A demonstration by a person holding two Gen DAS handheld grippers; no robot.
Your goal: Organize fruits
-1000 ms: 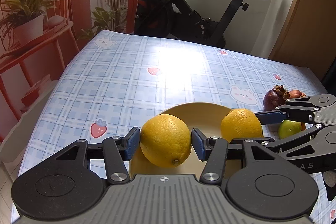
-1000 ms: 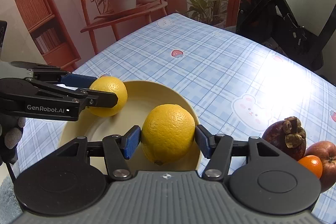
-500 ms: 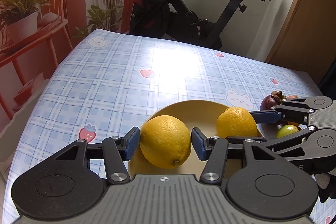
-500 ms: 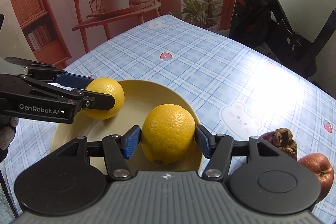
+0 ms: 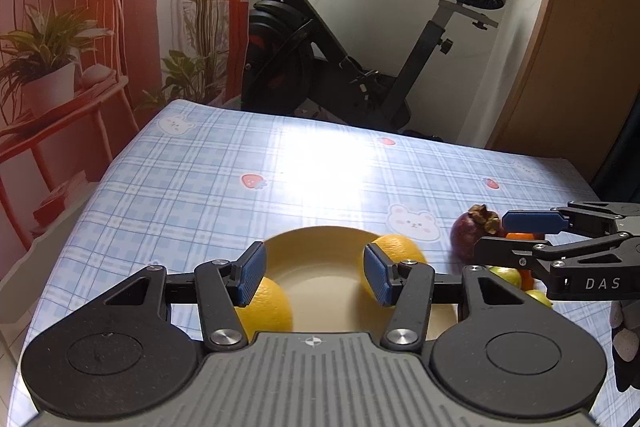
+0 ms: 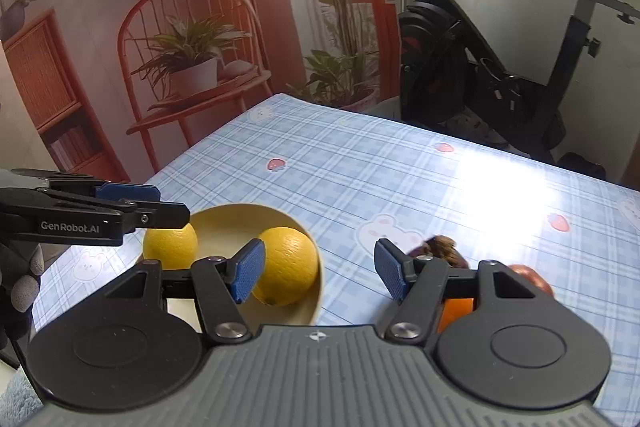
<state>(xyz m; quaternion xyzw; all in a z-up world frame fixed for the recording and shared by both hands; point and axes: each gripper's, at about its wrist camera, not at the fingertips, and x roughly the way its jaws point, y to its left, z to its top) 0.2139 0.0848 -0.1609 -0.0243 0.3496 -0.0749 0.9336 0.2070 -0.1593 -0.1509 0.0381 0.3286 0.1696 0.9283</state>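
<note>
I had just let go: both the left gripper (image 5: 314,277) and right gripper (image 6: 318,273) gaped wide, leaving two lemons (image 6: 288,271) on the yellow plate (image 6: 236,223), at its 3 and 9 o'clock.

**Both grippers spread, nothing between the pads**

We are holding the left gripper (image 5: 314,277) low and roughly level, its fingers reaching forward, jaws standing wide apart. We are gripping nothing with it; the blue pads (image 5: 250,274) are facing each other across an open gap.

We are holding the right gripper (image 6: 318,271) in much the same pose, jaws parted wide, blue pads (image 6: 249,270) touching nothing. In the left wrist view it (image 5: 516,239) is coming in from the right edge, fingers pointing left, one above the other. A gloved hand (image 5: 626,339) is showing behind it at the frame edge.
</note>
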